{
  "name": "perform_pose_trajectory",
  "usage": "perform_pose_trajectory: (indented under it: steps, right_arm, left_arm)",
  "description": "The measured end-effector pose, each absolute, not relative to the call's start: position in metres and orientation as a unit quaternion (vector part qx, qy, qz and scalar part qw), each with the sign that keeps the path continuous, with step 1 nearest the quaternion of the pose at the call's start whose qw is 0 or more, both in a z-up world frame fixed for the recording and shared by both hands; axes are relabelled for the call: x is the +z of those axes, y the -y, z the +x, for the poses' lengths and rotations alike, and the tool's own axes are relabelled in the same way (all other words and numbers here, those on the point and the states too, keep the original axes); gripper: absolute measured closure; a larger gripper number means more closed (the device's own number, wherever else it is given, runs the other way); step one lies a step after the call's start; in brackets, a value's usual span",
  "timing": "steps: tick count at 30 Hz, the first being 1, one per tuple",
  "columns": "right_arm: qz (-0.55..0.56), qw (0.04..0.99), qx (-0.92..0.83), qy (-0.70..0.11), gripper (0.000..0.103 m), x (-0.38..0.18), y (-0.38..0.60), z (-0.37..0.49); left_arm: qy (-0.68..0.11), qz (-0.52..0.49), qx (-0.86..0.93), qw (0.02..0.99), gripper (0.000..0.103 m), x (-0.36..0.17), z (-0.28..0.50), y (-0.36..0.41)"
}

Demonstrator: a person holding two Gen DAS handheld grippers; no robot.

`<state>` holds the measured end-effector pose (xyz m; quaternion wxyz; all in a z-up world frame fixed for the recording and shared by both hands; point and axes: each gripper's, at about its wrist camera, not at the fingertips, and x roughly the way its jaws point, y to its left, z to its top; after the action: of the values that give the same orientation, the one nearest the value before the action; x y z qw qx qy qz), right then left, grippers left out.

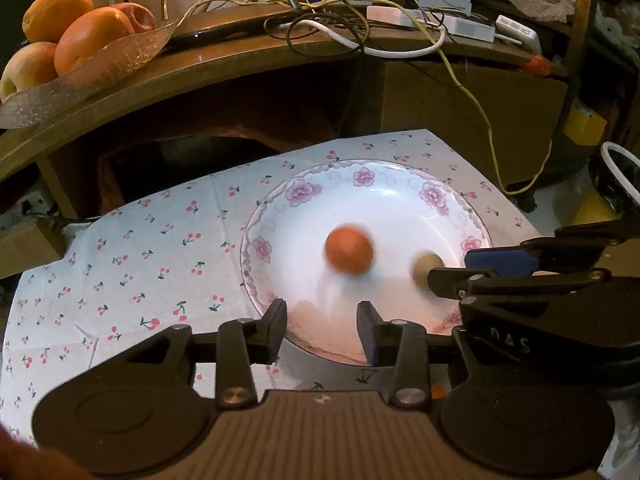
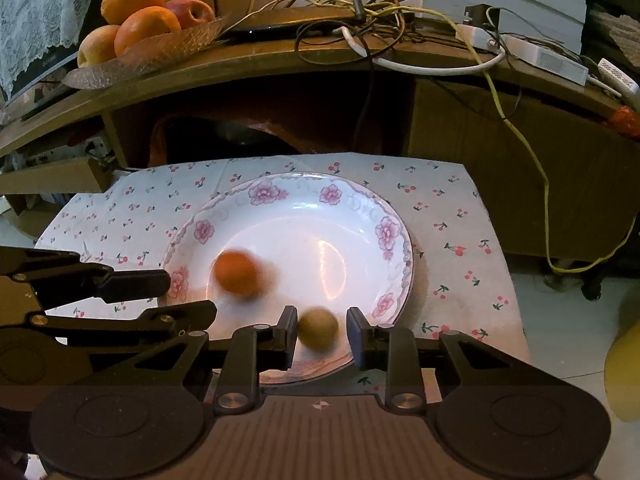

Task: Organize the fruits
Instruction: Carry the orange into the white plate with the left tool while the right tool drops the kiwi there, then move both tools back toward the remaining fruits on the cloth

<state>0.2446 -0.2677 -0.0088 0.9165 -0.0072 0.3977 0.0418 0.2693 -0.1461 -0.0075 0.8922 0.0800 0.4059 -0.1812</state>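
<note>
Left gripper (image 1: 322, 326) spread, nothing between its jaws. Right gripper (image 2: 322, 330) spread too, w/ 1 brown fruit (image 2: 318, 328) loose between them. 1 orange fruit (image 1: 349, 251), blurred, also in the plate (image 1: 404, 184). Back bowl (image 1: 108, 60): 2 oranges, 2 apples.

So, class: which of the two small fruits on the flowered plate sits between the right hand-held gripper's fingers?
The brownish-green fruit; the orange one lies farther in.
</note>
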Motion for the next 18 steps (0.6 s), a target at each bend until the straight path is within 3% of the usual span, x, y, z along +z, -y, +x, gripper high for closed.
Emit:
perform_pose_trajectory:
  steps: [7, 18]
  right_arm:
    - [0.015, 0.924, 0.035, -0.381, 0.061, -0.001, 0.273, 0.242]
    - [0.014, 0.929, 0.031, -0.368, 0.059, 0.007, 0.274, 0.236]
  left_arm:
    - [-0.403, 0.075, -0.176, 0.895, 0.058, -0.002, 0.268, 0.142]
    - [-0.393, 0.086, -0.178, 0.898, 0.053, 0.006, 0.261, 0.138]
